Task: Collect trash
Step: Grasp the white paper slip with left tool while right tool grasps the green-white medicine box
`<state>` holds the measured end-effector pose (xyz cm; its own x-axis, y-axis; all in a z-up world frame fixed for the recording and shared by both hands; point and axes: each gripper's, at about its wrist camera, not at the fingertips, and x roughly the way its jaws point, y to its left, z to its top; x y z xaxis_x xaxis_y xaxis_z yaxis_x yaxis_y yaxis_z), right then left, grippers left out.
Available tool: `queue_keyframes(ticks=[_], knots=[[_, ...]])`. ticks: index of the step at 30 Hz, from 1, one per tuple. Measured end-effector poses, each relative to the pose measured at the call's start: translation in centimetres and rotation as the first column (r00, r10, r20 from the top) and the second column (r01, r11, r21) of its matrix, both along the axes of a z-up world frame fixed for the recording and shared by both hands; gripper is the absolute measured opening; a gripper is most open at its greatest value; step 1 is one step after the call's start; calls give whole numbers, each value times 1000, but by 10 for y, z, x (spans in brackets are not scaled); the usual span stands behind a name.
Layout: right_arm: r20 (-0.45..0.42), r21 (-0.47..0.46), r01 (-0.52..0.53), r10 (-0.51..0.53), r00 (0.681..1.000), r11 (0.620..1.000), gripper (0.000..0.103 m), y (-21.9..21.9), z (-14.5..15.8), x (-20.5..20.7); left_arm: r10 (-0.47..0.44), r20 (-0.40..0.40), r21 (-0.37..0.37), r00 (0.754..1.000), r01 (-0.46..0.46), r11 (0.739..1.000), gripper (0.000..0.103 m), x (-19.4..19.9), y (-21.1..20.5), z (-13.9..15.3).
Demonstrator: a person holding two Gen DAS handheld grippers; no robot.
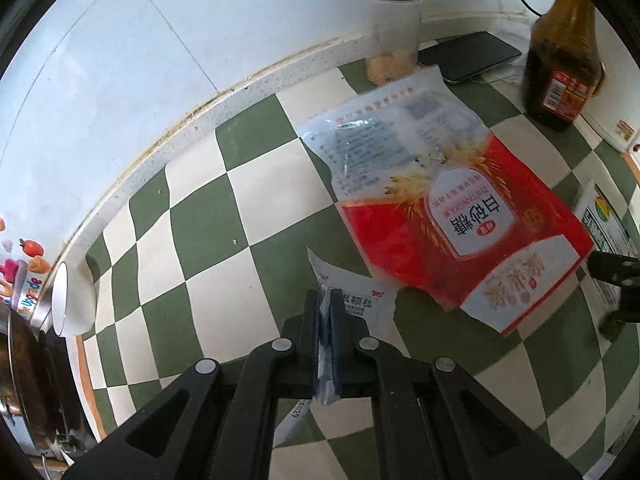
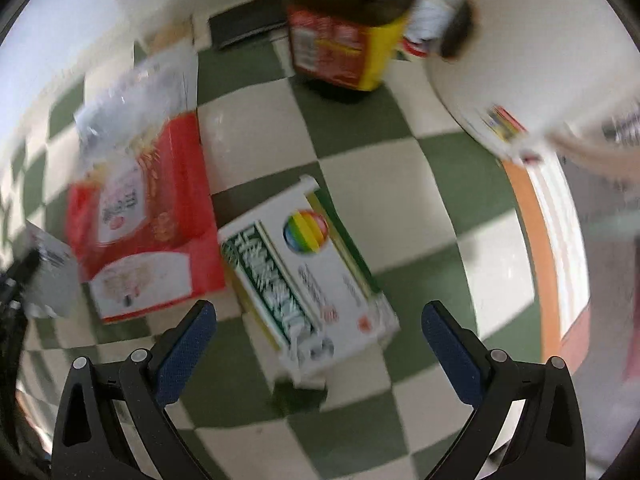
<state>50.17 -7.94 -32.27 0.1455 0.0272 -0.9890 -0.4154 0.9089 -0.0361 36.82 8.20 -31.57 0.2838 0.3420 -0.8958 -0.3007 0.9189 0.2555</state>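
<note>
My left gripper [image 1: 329, 300] is shut on a small white sachet [image 1: 360, 300] with blue print, held over the green and cream checkered counter. A large red and clear sugar bag [image 1: 452, 216] lies flat just beyond it; it also shows in the right wrist view [image 2: 144, 216]. My right gripper [image 2: 316, 320] is open, its jaws wide apart on either side of a white and green medicine box [image 2: 308, 276] lying on the counter. The right wrist view is blurred by motion. The sachet also shows at the left edge of the right wrist view [image 2: 50, 276].
A brown sauce bottle [image 1: 564, 64] stands at the back right, also in the right wrist view [image 2: 348, 20]. A clear jar with a brown lid [image 1: 392, 24] and a black phone [image 1: 472, 58] sit by the white tiled wall. A white cup [image 1: 68, 300] and a metal pot [image 1: 20, 360] are at the left. A white appliance [image 2: 520, 60] stands at the right.
</note>
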Motion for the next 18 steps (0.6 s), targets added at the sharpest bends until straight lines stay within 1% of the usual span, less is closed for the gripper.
queue_keyframes(ticks=[1, 3, 4, 5, 6, 10, 13, 15, 16, 18], knots=[[-3, -8, -12, 12, 1000, 1000, 103, 4, -3, 3, 1, -1, -2, 1000, -1, 1000, 2, 1, 0, -1], [-24, -17, -2, 1, 1000, 1000, 102, 7, -13, 15, 3, -3, -4, 1000, -3, 1000, 2, 1, 1, -2], [-24, -17, -2, 1, 1000, 1000, 96, 7, -13, 15, 5, -5, -6, 1000, -5, 1000, 2, 2, 2, -3], [-36, -13, 14, -15, 999, 1000, 92, 6, -17, 19, 5, -6, -7, 1000, -5, 1000, 2, 1, 0, -2], [-53, 28, 53, -52, 997, 998, 88, 3, -22, 23, 6, -7, -9, 1000, -6, 1000, 2, 1, 0, -3], [-12, 49, 83, -83, 997, 995, 85, -2, -20, 18, 7, -10, -9, 1000, -7, 1000, 2, -1, -1, -2], [-4, 67, 99, -99, 995, 993, 83, -9, -18, 12, 3, -7, -7, 1000, -3, 1000, 2, -1, -1, 0], [-7, 95, 146, -146, 989, 985, 82, -19, -15, 9, -1, 4, -6, 1000, 1, 1000, 2, -3, -1, 5], [0, 121, 186, -187, 982, 975, 82, -30, -10, 5, -5, 10, -7, 1000, 5, 1000, 2, -4, -1, 8], [11, 147, 224, -228, 974, 963, 81, -41, -4, 0, -11, 26, -11, 1000, 11, 1000, 2, -7, -2, 17]])
